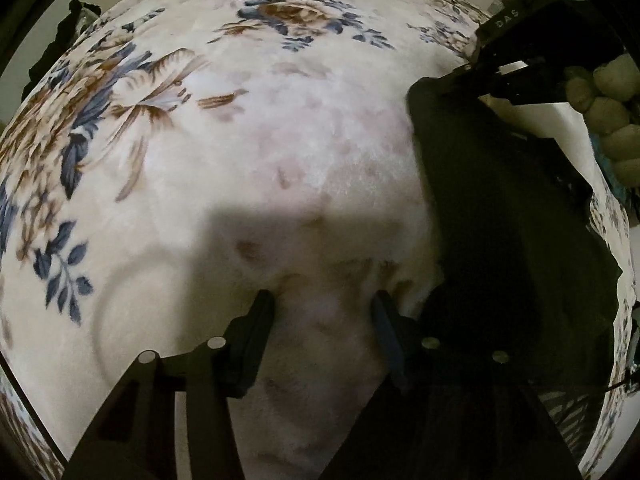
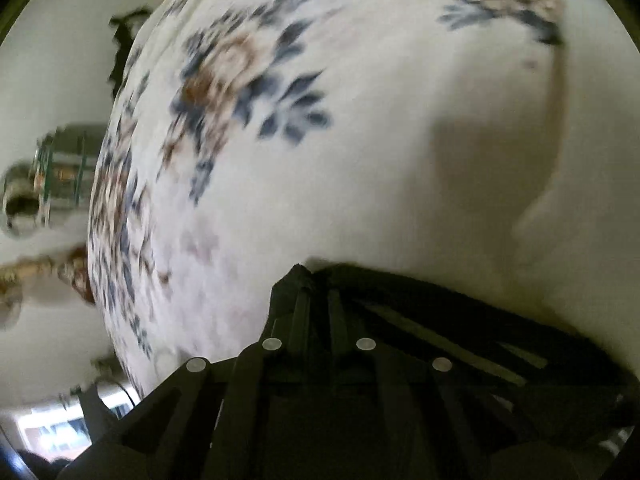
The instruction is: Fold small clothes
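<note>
A dark garment [image 1: 508, 216] lies on the floral blanket [image 1: 248, 120] at the right of the left wrist view. My left gripper [image 1: 324, 312] is open and empty, its fingers just left of the garment's near edge. My right gripper [image 1: 480, 76] shows at the top right of that view, shut on the garment's far corner. In the right wrist view my right gripper [image 2: 316, 280] is closed with dark cloth [image 2: 460, 320] trailing from it to the right over the blanket [image 2: 360, 120]. That view is blurred.
The blanket covers a bed. A dark object [image 1: 68, 24] sits past its far left edge. In the right wrist view, shelving and clutter [image 2: 52, 176] stand beyond the bed's left edge.
</note>
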{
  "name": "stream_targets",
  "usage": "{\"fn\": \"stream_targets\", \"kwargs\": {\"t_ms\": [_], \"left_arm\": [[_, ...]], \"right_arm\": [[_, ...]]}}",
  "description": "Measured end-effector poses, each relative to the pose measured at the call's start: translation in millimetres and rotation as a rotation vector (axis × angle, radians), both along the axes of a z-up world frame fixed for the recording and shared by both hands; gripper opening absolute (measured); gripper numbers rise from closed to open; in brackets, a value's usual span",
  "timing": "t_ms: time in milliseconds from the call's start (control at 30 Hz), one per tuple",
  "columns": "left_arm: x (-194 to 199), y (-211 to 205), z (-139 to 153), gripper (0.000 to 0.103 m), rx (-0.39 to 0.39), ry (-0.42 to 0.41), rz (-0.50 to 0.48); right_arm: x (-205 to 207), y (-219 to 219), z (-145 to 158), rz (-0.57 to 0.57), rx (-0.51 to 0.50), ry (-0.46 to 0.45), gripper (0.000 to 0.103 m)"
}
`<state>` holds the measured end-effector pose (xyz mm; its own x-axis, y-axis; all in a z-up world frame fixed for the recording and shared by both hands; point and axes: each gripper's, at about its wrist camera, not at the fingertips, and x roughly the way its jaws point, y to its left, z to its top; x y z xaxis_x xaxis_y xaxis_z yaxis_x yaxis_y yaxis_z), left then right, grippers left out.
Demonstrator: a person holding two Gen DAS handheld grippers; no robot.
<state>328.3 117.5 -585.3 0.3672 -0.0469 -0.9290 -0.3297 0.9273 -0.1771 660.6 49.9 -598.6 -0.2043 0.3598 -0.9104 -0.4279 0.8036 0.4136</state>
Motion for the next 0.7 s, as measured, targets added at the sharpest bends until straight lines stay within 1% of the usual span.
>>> {"fn": "stream_targets", "kwargs": {"t_ms": [100,133,167,200,267,300,333,400,433,467,500,533,600,633,667,700], "left_arm": [[1,5,3,0.048,-0.031,0.013,0.012],[2,9,7,0.048,-0.057,0.021,0.027],[0,14,12,0.048,-0.091,0.015,0.045],[-3,17,16,0.048,-0.123,0.003,0.061],[-4,24,23,0.049,-0.232,-0.037,0.091],[-3,25,23,0.054,-0.275,-0.046,0.089],[1,22,18,0.055,-0.312,-0.039,0.076],[9,12,12,0.055,-0.313,-0.021,0.036],[15,6,11,0.053,-0.305,-0.025,0.019],[16,0,12,0.052,-0.288,-0.041,-0.008],[15,-5,13,0.044,-0.277,-0.051,-0.029],[16,-12,10,0.027,-0.273,-0.048,-0.065],[18,-17,2,0.026,-0.265,-0.018,-0.092],[21,-17,0,0.026,-0.266,-0.017,-0.091],[23,-16,1,0.026,-0.271,-0.013,-0.087],[27,-14,2,0.026,-0.273,-0.005,-0.083]], "right_arm": [[1,-5,1,-0.036,0.004,0.01,0.007],[1,-7,1,-0.056,0.01,0.027,0.007],[1,-10,0,-0.081,0.034,0.069,0.008],[2,-14,1,-0.08,0.047,0.094,0.01],[1,-14,0,-0.046,0.062,0.124,0.02],[0,-12,-3,-0.028,0.056,0.125,0.024],[-2,-10,-6,-0.01,0.044,0.128,0.027],[-8,-7,-11,0.019,0.04,0.133,0.026],[-10,-6,-10,0.025,0.049,0.112,0.01],[-12,-6,-7,0.02,0.054,0.082,0.007],[-11,-9,-2,-0.011,0.056,0.056,0.007],[-10,-12,1,-0.03,0.059,0.038,0.006],[-6,-22,6,-0.083,0.036,-0.028,0.006],[-5,-24,4,-0.08,0.038,-0.024,0.006],[-4,-26,1,-0.083,0.049,0.008,0.006],[-3,-29,-4,-0.097,0.067,0.074,0.007]]}}
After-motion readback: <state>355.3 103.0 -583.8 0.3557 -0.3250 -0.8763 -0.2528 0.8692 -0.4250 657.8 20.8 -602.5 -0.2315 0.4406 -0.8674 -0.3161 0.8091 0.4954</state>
